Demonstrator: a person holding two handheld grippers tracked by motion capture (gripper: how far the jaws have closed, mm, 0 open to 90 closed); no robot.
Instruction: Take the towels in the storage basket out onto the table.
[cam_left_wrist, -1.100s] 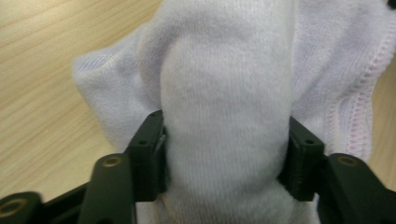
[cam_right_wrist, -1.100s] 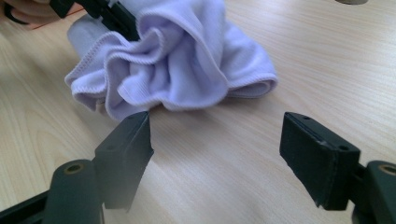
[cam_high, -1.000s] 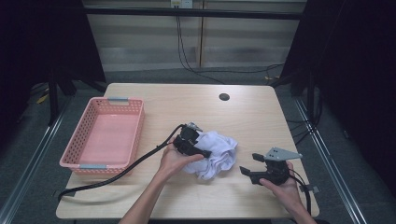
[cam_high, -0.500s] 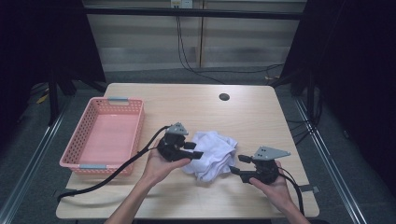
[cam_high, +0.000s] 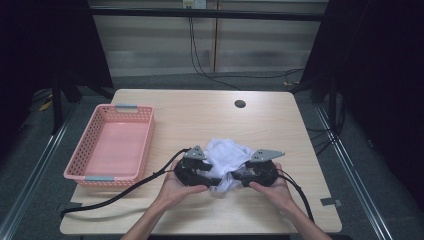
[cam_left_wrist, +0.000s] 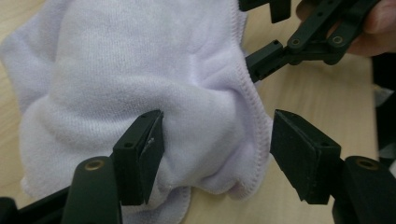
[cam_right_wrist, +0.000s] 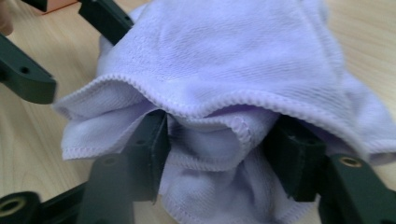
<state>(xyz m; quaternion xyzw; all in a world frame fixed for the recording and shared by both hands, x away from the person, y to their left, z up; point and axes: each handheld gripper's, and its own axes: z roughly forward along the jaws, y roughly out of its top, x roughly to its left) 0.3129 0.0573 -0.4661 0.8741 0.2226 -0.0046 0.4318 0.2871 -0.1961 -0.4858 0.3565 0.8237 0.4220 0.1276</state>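
Left tool (cam_high: 212, 179) and right tool (cam_high: 234, 176) face each other, jaws spread around folds of the crumpled white terry cloth with stitched hems (cam_high: 227, 155) lying between them on the tabletop (cam_high: 200, 117); jaws just moved, left opening, right closing.

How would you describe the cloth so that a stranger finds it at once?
Start at the wooden table and move to its near edge, right of the pink basket. There, between the left gripper and the right gripper, lies the cloth: white, crumpled, with stitched hems, the only soft thing there.
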